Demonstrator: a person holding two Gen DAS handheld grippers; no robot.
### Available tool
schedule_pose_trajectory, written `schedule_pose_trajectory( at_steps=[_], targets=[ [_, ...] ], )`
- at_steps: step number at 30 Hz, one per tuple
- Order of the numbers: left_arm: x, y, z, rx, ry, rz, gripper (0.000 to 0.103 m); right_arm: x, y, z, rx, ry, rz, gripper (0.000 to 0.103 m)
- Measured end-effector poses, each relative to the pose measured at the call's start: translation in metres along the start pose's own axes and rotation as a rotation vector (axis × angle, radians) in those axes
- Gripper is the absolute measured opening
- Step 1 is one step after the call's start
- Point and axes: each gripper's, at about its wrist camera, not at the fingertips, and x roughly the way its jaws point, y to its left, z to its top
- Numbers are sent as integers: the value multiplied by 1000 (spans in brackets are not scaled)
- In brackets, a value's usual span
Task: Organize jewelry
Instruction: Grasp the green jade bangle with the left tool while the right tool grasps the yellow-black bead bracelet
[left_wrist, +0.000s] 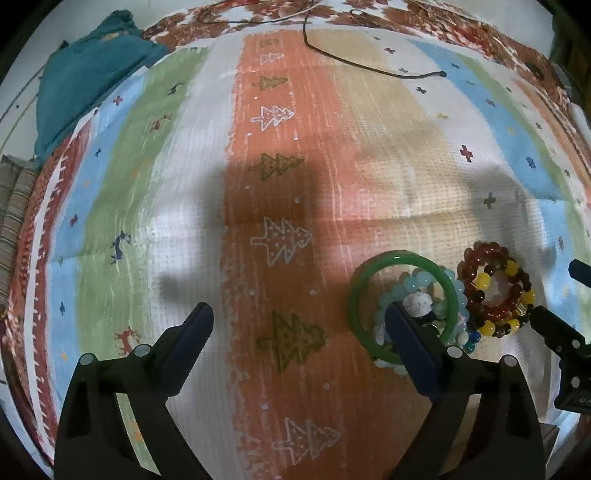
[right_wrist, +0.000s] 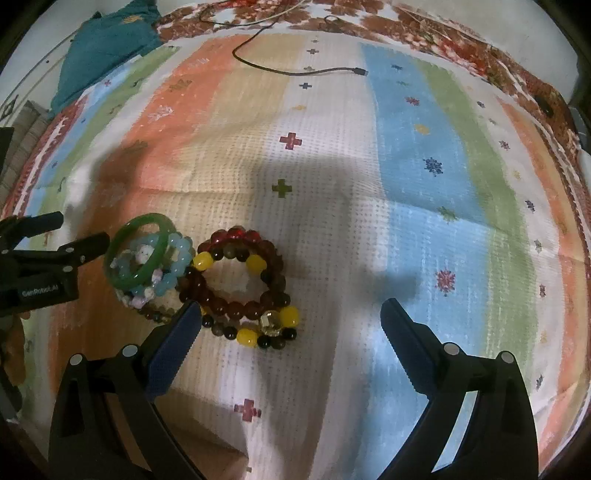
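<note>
Work surface: a striped woven cloth (left_wrist: 295, 192) in orange, tan, white, blue and green bands, printed with small trees, crosses and deer, spread flat. The jewelry sits in two adjoining piles. First pile — a smooth green bangle (left_wrist: 402, 258) resting tilted on a ring of pale blue translucent beads (left_wrist: 413, 280), with a small white charm (left_wrist: 417, 303) inside the ring. Second pile, touching the first at its 3 o'clock side in the left wrist view — stacked bracelets of dark red and brown round beads with large yellow beads (right_wrist: 236, 291), including one faceted gold-coloured bead (right_wrist: 270, 319). The left gripper (left_wrist: 299, 314) has its jaws spread wide with nothing between them; one dark blue finger (left_wrist: 410, 343) overlaps the green bangle's pile in the view, and contact cannot be confirmed. The right gripper (right_wrist: 288, 310) likewise stands wide and holds nothing; the red-and-yellow stack lies between its fingers, close to the finger at 9 o'clock, pads not pressing on it. Elsewhere: a thin black cable (right_wrist: 295, 70) lies at 12 o'clock on the cloth, and a crumpled teal fabric (left_wrist: 88, 74) sits at 10 o'clock — both well apart from the jewelry.
</note>
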Motion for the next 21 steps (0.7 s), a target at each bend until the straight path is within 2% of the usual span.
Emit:
schedule_pose_trajectory(
  at_steps=[1,3,6,11,13,15,16,17,18,20,21],
  targets=[
    [1,-1,1,2,1,2,91,2,0,0,0,2,-2,98],
    [2,-2,2,1,1,-1,91,6,-1,2,2,12,-6,88],
    [7,-3,3,11,5,-4,89,13,0,4,-2,30,-4,84],
    [19,-3,3,14,35,-5,73,21,3,8,-10,45,5,56],
    [22,-4,2,24,36,5,71,22,5,9,-19,46,11,49],
    [24,-6,2,40,31,11,70,24,8,9,-34,52,20,38],
    [25,-7,2,45,29,10,68,25,10,9,-46,53,22,30],
    [25,-8,1,54,27,5,63,25,12,9,-55,53,24,22],
    [26,-9,1,61,25,-7,59,25,14,9,-59,53,25,19],
    [25,-10,0,73,23,-37,44,25,15,8,-68,48,24,18],
    [25,-12,0,78,22,-46,39,25,16,8,-71,46,25,17]
  ],
)
